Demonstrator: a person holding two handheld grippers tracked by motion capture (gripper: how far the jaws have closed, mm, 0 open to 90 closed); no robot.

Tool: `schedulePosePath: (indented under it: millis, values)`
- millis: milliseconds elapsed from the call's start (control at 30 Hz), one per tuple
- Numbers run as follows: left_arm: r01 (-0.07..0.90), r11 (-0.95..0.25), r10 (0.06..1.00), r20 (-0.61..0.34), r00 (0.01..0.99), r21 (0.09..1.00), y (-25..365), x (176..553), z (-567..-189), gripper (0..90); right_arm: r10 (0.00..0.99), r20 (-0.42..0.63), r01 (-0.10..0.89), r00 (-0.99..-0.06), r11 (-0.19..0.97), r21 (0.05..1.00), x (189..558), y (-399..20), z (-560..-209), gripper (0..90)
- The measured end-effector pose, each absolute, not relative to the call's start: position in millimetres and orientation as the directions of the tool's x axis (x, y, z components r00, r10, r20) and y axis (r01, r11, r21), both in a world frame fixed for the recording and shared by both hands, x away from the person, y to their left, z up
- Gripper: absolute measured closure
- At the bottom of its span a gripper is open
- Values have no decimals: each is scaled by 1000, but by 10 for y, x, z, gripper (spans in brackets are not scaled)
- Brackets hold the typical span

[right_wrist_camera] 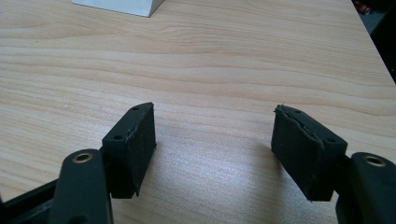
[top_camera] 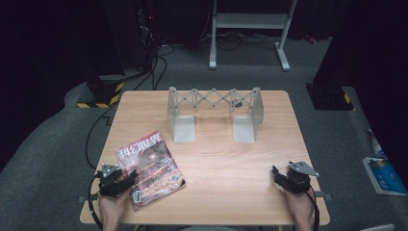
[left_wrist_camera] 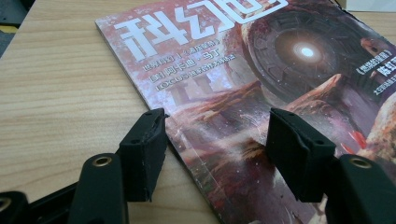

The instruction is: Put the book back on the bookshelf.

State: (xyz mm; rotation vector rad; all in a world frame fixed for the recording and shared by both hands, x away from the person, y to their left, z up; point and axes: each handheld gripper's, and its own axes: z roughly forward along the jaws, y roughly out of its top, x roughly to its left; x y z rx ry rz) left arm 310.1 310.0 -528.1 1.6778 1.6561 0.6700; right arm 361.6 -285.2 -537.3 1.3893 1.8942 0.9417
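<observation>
Pale wood table (top_camera: 226, 159) lay under me, magazine (top_camera: 150, 168) flat near its front-left corner. My left gripper (left_wrist_camera: 212, 140) sat low at the magazine's near spine edge, jaws apart and straddling it, nothing pinched yet. Best bet, I judged: slide one pad under the spine before squeezing. My right gripper (right_wrist_camera: 212, 140) rested wide open over bare wood by the front-right corner. Farther back stood the grey folding rack (top_camera: 214, 113).

Table (top_camera: 231, 159) was viewed from above, facing forward; gripper views sat close and low; magazine (top_camera: 150, 168) was shared with left gripper view
</observation>
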Motion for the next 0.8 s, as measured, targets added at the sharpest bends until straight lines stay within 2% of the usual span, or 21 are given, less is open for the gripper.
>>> schedulePosePath:
  millis: [800]
  values:
    - [650,-6,987,-99,125,760,2896,2799,-5274,390,961,-57,534,-271,199,822,3616,-2852,-5373,308]
